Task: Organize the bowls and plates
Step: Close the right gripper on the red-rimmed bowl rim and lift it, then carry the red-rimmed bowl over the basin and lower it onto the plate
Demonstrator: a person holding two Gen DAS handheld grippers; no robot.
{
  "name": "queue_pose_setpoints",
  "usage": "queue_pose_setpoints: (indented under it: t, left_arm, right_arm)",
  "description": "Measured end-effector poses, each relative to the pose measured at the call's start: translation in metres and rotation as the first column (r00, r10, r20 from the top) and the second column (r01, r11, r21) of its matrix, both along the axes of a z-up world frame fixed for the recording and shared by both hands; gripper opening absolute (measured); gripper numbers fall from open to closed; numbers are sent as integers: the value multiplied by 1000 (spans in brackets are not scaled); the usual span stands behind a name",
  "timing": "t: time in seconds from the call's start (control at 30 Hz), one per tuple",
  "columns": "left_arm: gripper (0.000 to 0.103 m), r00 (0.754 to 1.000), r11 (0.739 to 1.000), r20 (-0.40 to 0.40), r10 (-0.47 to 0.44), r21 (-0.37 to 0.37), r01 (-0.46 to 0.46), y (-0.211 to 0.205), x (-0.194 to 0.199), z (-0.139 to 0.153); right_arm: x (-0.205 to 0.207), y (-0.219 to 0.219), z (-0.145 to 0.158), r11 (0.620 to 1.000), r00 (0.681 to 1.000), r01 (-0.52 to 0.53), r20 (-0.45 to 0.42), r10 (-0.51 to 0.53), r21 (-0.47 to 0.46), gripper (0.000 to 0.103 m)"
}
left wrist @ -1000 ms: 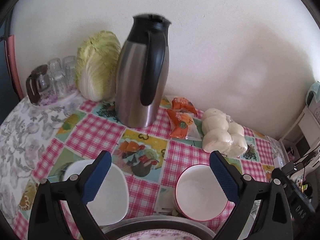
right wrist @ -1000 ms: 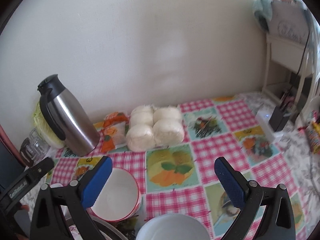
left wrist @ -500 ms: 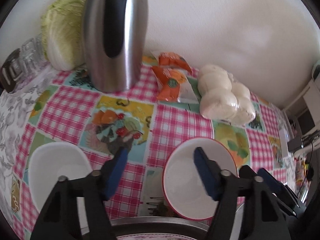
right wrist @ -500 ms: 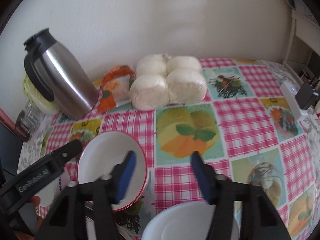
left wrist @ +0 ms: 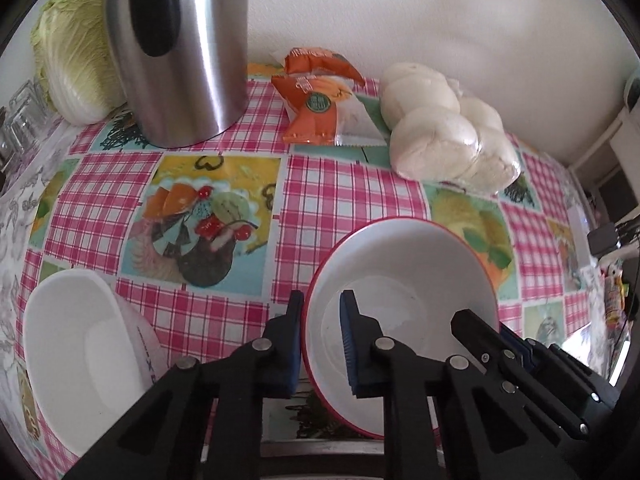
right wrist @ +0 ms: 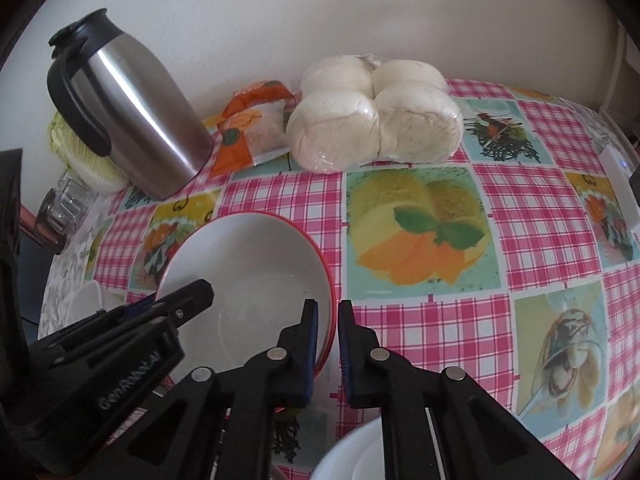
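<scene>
The red-rimmed bowl sits on the checked tablecloth near the front edge of the table, white inside. The left gripper is clamped on the bowl's left rim: one blue pad lies outside the wall, the other inside the bowl, with the rim pinched between them. The right gripper is clamped on the opposite, right rim of the same bowl in the same fashion, one pad inside and one outside. Each gripper appears in the other's view: the right one at the bowl's far rim in the left wrist view, the left one at the lower left in the right wrist view. A white bowl stands on the cloth well to the left of the held bowl, apart from it. Another white dish shows at the bottom edge of the right wrist view, partly hidden by the gripper. At the back of the table, against the wall, stand a steel jug with a black handle, a cabbage to its left, an orange snack packet to its right, and a wrapped pack of white buns further right. Clear glasses stand at the far left edge.
</scene>
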State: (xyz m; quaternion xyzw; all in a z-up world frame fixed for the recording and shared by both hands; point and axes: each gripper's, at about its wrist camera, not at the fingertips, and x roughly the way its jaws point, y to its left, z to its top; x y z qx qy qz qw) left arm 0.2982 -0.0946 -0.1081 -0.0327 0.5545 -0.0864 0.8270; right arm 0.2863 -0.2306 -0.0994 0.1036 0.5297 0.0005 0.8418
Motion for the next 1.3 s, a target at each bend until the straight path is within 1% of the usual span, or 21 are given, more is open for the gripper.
queue_pose_setpoints:
  t: [0.1, 0.27, 0.4, 0.47, 0.57, 0.77, 0.9, 1.03, 1.13, 1.3]
  left_arm:
    - [16, 1000, 1000, -21, -3, 5, 3, -1, 2, -8]
    - [16, 1000, 999, -16, -22, 26, 22, -4, 2, -14]
    - [16, 1000, 1000, -7, -17, -6, 17, -5, 4, -13]
    - [16, 1000, 1000, 14, -23, -1, 23, -7, 3, -7]
    - [16, 999, 999, 42, -26, -40, 28, -10, 2, 6]
    - [16, 995, 997, 94, -39, -68, 46, -15, -5, 36]
    - [16, 994, 996, 102, -31, -79, 39, -15, -16, 56]
    - [16, 995, 996, 101, -20, -87, 29, -11, -26, 70]
    - [16, 995, 994, 104, -8, -107, 19, -4, -37, 81]
    - [16, 990, 994, 140, 23, -107, -9, 8, -58, 100]
  right_arm:
    - [1, 0, -4, 1000, 1000, 4, -10, -4, 12, 11]
    - [3, -2, -7, 999, 1000, 6, -11, -5, 37, 12]
    - [3, -1, -6, 999, 1000, -1, -2, 1, 33, 12]
    - [3, -3, -2, 999, 1000, 5, 11, -5, 42, 12]
    - [1, -7, 11, 999, 999, 19, 46, -21, 35, 12]
    - [-6, -15, 44, 999, 993, 30, 114, -33, 24, 12]
    - [-15, -14, 65, 1000, 989, 27, 142, -27, 4, 12]
    - [-28, -11, 78, 1000, 988, 20, 152, -21, 10, 12]
    - [-38, -6, 92, 1000, 987, 6, 163, -8, 10, 12]
    - [-59, 12, 116, 999, 981, -26, 194, 30, -23, 12]
